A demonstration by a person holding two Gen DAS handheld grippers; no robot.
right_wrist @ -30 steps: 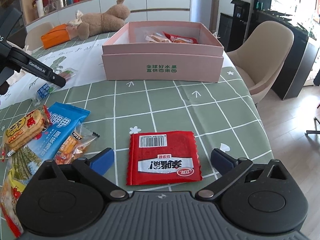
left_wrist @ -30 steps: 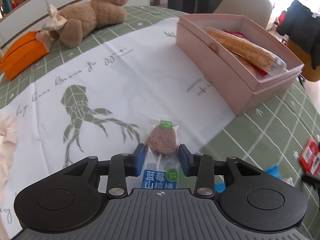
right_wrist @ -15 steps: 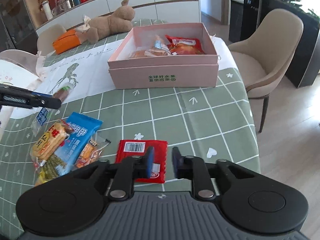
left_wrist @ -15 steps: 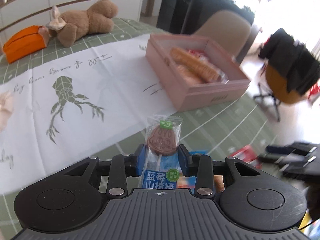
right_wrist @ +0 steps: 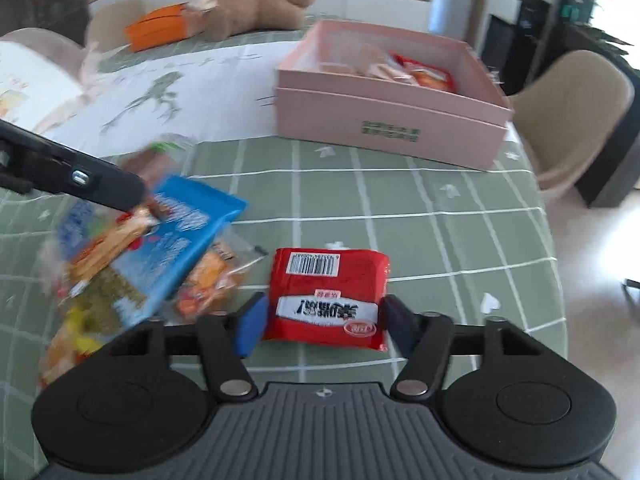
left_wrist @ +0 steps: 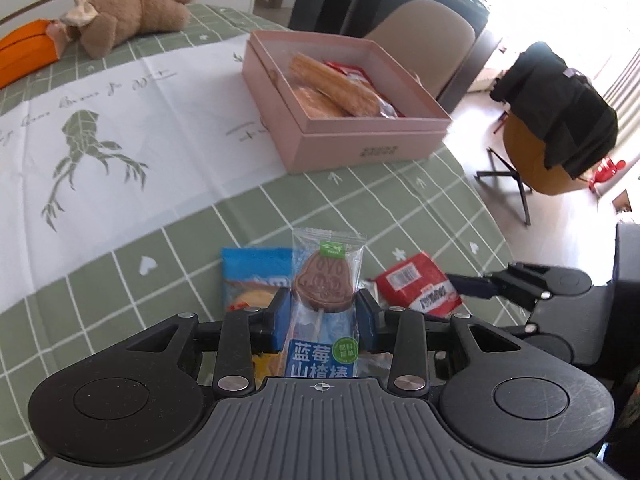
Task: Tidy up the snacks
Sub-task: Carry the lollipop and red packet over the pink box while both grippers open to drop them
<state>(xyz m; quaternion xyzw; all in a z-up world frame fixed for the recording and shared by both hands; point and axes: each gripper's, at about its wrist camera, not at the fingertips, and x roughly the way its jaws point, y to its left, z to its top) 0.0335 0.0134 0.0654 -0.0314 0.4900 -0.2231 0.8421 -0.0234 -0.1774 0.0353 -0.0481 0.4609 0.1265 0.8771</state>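
Left wrist: left gripper [left_wrist: 323, 316] pinches crinkly lollipop wrapper [left_wrist: 325, 292].

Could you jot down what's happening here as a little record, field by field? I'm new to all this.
setting: table with green checked cloth
left gripper: shut on lollipop snack, held above the table
right gripper: fingers on either side of red packet, pinching its sides
container: open pink box, some snacks already inside
waiting snacks: loose pile, including a blue packet, left of the red one
bystanders: plush toy and orange item at the far end
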